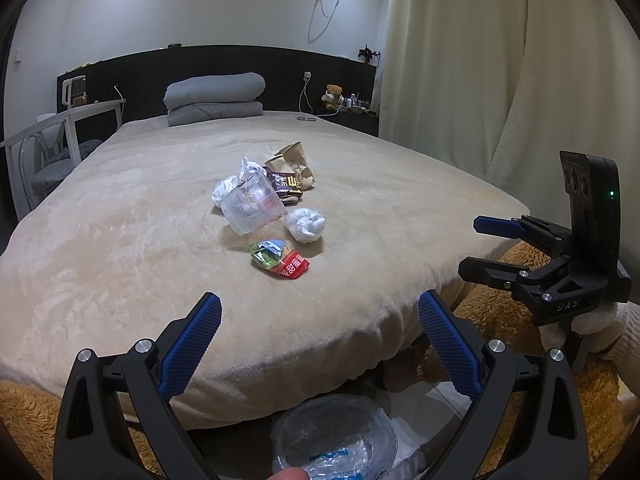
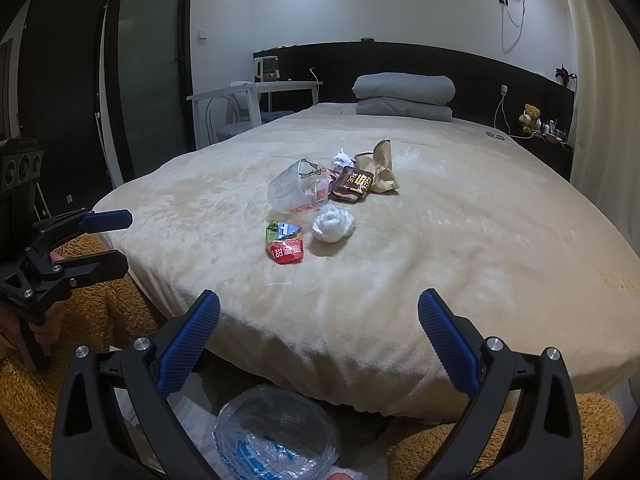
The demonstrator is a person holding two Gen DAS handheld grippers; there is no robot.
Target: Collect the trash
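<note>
A heap of trash lies mid-bed: a red-green snack wrapper [image 1: 280, 259] [image 2: 285, 243] nearest, a white plastic wad [image 1: 305, 220] [image 2: 334, 223], a clear plastic cup [image 1: 250, 204] [image 2: 298, 192], a brown wrapper [image 1: 286, 188] [image 2: 354, 184] and a crumpled paper bag [image 1: 294, 162] [image 2: 380, 168] behind. My left gripper [image 1: 320, 340] [image 2: 106, 240] is open and empty at the bed's near edge. My right gripper [image 2: 319, 340] [image 1: 478, 246] is open and empty beside it. A bin lined with a clear bag [image 1: 334, 436] [image 2: 276, 434] stands on the floor below both.
The beige bed [image 1: 120, 240] [image 2: 480, 240] has folded grey bedding [image 1: 216, 98] at the headboard. A white table and chair [image 2: 248, 108] stand left of it, curtains [image 1: 500, 80] right, a brown shaggy rug [image 2: 100, 312] below.
</note>
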